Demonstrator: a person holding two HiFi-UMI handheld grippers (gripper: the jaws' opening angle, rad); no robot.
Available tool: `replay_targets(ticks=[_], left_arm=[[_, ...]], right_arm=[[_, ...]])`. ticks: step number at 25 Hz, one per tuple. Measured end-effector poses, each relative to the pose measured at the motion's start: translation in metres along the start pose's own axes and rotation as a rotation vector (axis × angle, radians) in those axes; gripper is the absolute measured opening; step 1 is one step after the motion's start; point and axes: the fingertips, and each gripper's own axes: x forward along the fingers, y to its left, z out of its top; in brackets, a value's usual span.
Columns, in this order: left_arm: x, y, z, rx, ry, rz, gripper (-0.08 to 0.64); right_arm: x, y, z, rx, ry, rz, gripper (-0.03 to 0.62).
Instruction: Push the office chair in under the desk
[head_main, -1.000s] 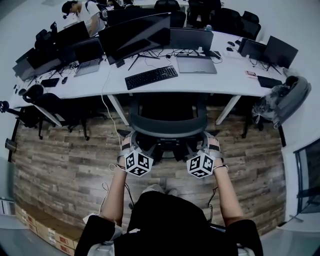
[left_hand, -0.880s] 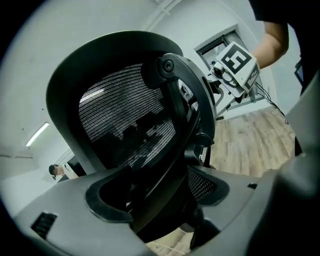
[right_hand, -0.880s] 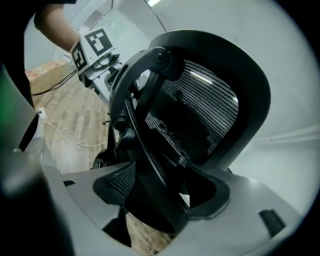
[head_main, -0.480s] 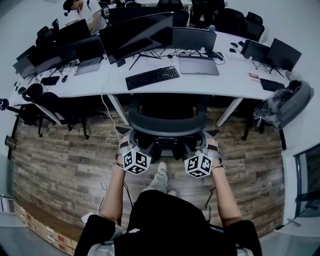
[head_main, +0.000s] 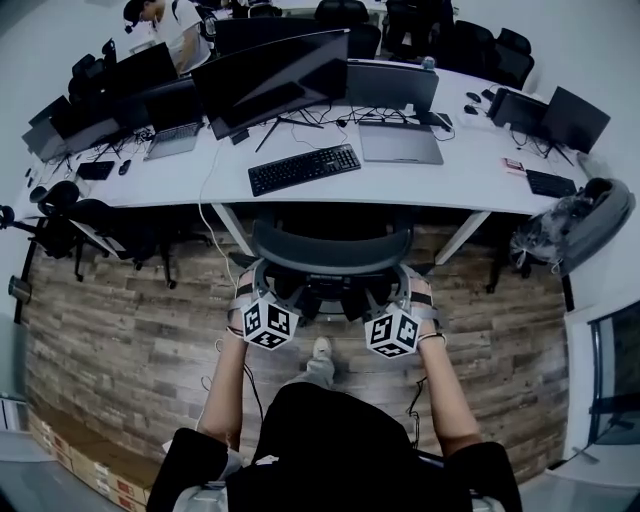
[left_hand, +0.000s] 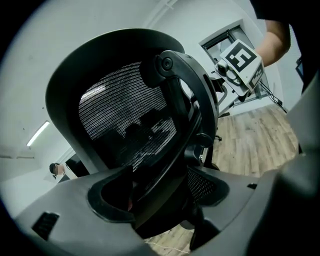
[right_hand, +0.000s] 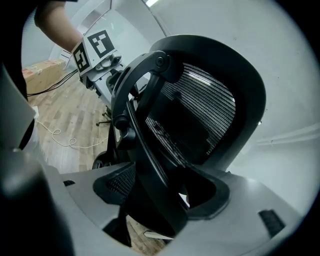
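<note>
Nearest, the person's shoe (head_main: 320, 348) is on the plank floor (head_main: 130, 340), just behind the chair base.

Left gripper (left_hand: 150, 200): jaws closed on the left strut of the chair (head_main: 333, 250) back, and the strut fills the gap. Right gripper (right_hand: 160, 200): likewise clamped on the right strut. Both hold low on the back frame, level with each other.

The chair faces the desk (head_main: 470, 175), centred between the two slanted legs. Its seat lies in shadow at the desk's near edge and appears partly under. The backrest stands clear on the near side. Judged: push under way, not complete.

Beyond, on the desk: keyboard (head_main: 303, 168), laptop (head_main: 400, 140) and monitor (head_main: 275, 80). A white cable (head_main: 203, 195) hangs from the desk by the left leg (head_main: 232, 228).

Risks, as judged:
- Uneven force between the grippers would swivel the seat and drive it into a leg.
- A castor drifting left could snag the cable and drag desk equipment.
- Armrest height against the desk edge cannot be confirmed. A clash would stop the chair abruptly and the jaws could slip on the smooth struts.
- The shoe is near the castors, so there is a trip hazard.
</note>
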Motion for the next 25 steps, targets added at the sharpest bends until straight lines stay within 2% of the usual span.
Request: replay_targets(ticks=[11, 25], left_arm=[[0.071, 0.058, -0.007, -0.007, 0.036, -0.006, 0.33], [0.148, 0.102, 0.007, -0.024, -0.022, -0.049, 0.328]], right_arm=[[0.081, -0.041, 0.006, -0.024, 0.003, 0.003, 0.296], [0.156, -0.096, -0.01, -0.017, 0.094, 0.006, 0.296]])
